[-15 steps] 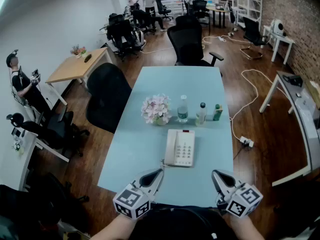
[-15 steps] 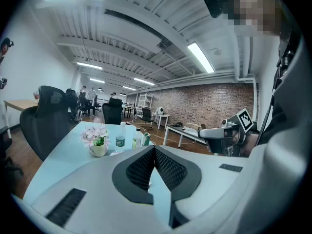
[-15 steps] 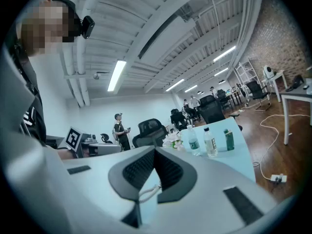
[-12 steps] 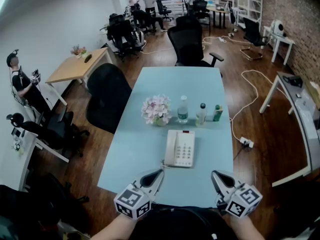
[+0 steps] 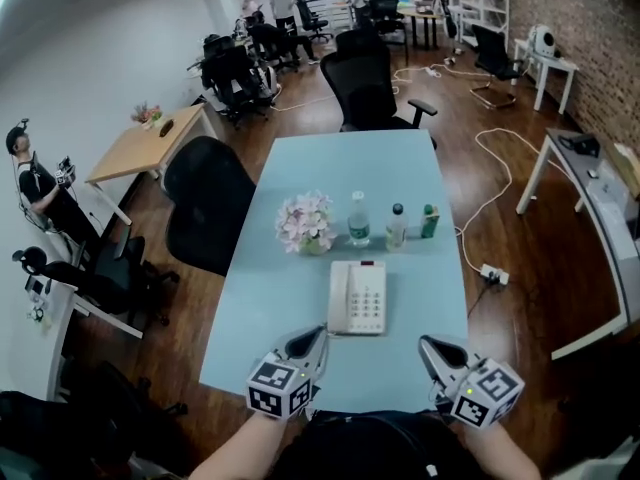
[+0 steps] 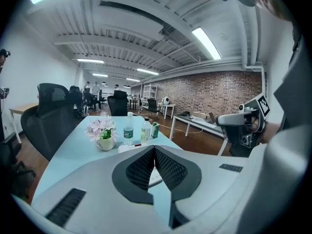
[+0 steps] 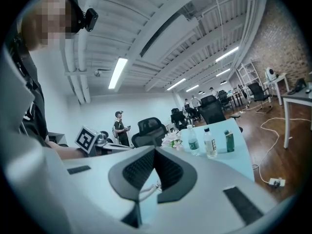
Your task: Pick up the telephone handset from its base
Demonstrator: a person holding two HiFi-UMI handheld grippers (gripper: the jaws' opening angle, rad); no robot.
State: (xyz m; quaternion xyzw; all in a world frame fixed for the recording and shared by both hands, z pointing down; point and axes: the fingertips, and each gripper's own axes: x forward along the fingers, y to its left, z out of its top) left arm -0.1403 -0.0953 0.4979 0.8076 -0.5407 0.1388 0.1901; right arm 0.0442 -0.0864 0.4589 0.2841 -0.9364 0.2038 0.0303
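Hovering over near table (image 5: 262, 313) edge, left gripper (image 5: 307, 345) and right gripper (image 5: 438, 354) both pinched together, empty; telephone handset (image 5: 341, 298) on base (image 5: 369, 300), just ahead, untouched; reach, grasp, lift all remain.

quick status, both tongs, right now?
left tongs: closed, holding nothing.
right tongs: closed, holding nothing.

One light-blue tabletop (image 5: 285, 313), one telephone (image 5: 358, 297), one pot of flowers (image 5: 306, 222), three bottles, tall clear bottle (image 5: 358, 218), shorter clear bottle (image 5: 396, 226), small green bottle (image 5: 429, 221), two black chairs beside the tabletop, far chair (image 5: 365, 83), left chair (image 5: 205, 203), two grippers, left gripper (image 5: 316, 335), right gripper (image 5: 426, 342).
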